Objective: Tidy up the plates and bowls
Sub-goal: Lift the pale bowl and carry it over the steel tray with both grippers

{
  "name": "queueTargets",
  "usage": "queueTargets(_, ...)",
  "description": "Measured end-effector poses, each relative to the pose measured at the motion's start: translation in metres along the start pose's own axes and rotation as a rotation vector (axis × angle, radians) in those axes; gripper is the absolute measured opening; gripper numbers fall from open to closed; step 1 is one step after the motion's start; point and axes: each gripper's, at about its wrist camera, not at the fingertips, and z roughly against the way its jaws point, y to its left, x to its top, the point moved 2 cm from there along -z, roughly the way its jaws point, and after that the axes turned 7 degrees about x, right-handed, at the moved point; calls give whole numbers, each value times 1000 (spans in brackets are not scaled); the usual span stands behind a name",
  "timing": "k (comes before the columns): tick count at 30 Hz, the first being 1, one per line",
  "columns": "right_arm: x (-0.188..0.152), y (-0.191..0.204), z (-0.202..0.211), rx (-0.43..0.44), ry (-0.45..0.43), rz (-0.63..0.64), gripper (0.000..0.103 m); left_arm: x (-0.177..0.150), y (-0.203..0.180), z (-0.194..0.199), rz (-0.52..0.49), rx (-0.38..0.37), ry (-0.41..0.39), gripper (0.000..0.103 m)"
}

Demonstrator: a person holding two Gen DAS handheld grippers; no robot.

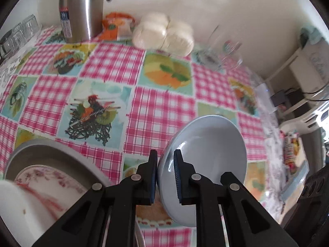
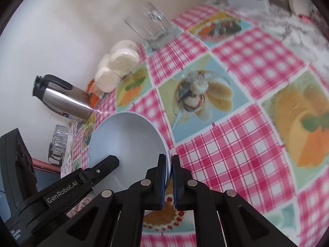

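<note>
Pink check tablecloth (image 1: 156, 113) w/ fruit pics, flask (image 1: 80, 10) and buns (image 1: 164, 33) back by the wall. Both tongs are clamped narrow on one pale blue bowl (image 2: 127, 142): left gripper (image 1: 165, 177) pinches its left rim, right gripper (image 2: 168, 177) the opposite rim. Bowl's tilted, off the cloth. Two-handed carry, prob to keep it steady. Flowered plate (image 1: 51, 181) in a grey dish (image 1: 45, 152) sits just left, likely the stacking spot.

left tool (image 1: 165, 173) | black, blue pads, silver pivot pins, "GenRobot.AI" lettering
</note>
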Motion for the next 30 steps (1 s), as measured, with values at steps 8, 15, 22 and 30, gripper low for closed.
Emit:
queueTargets(8, -18, 71, 54, 13, -48, 124, 7, -11, 39, 81, 26, -63, -139, 16)
queueTargets(15, -52, 140, 69, 32, -40, 268, 8, -32, 97, 118, 98, -73, -207, 16)
queueTargets(22, -87, 182, 62, 47, -6, 359, 8, -51, 146, 144, 150, -73, -247, 16)
queueTargets(30, -112, 206, 41, 33, 43, 409, 8, -62, 186, 138, 216, -97, -227, 16)
